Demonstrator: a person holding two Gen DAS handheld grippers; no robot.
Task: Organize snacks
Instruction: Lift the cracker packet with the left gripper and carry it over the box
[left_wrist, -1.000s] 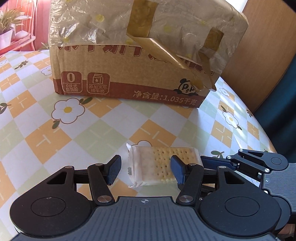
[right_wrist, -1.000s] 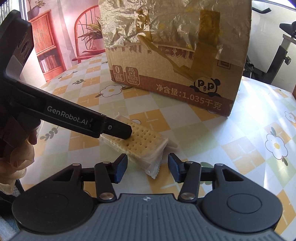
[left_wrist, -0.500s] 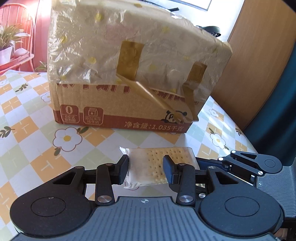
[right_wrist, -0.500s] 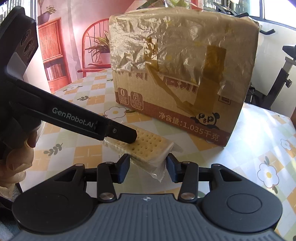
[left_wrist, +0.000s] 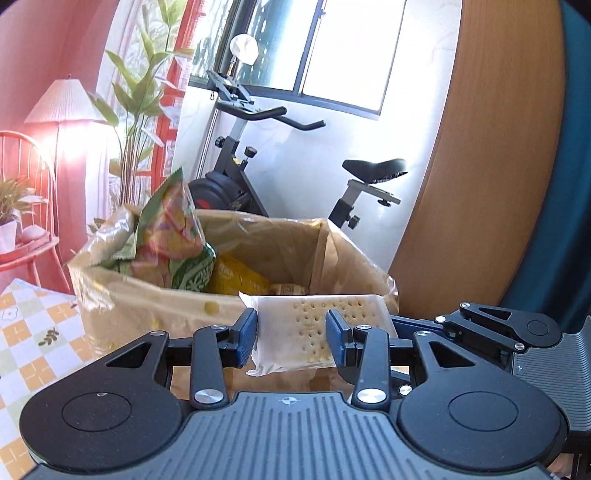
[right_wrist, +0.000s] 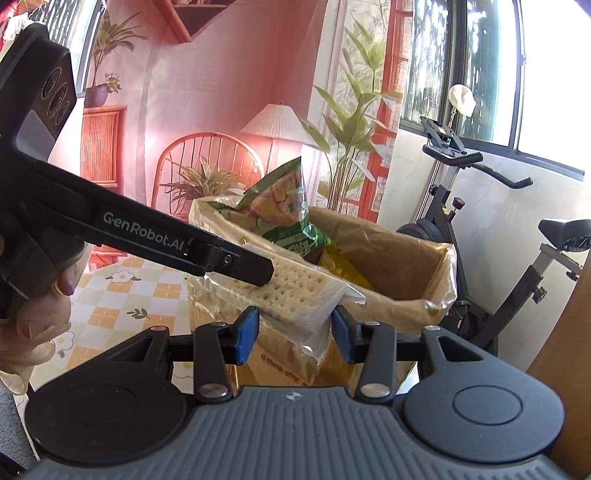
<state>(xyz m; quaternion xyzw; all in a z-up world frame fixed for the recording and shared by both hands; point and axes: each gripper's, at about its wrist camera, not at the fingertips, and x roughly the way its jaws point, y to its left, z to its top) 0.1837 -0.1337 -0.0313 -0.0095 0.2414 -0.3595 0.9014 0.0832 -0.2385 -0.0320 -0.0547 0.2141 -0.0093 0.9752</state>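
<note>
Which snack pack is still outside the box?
The clear-wrapped cracker pack, held by both grippers just short of the box. The green bag and yellow pack are already inside.

The green snack bag (left_wrist: 173, 240) hides the box's (left_wrist: 147, 306) far corner; deeper contents are unreadable.

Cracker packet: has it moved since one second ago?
Yes. The cracker packet has risen from the tabletop to the rim of the cardboard box, both grippers gripping it.

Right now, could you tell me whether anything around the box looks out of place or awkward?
Yes. The green bag sticks up tilted above the box rim instead of lying inside. Also, both tools grip one cracker pack: the left tool and the right tool hold opposite ends, above the box's near edge.
</note>
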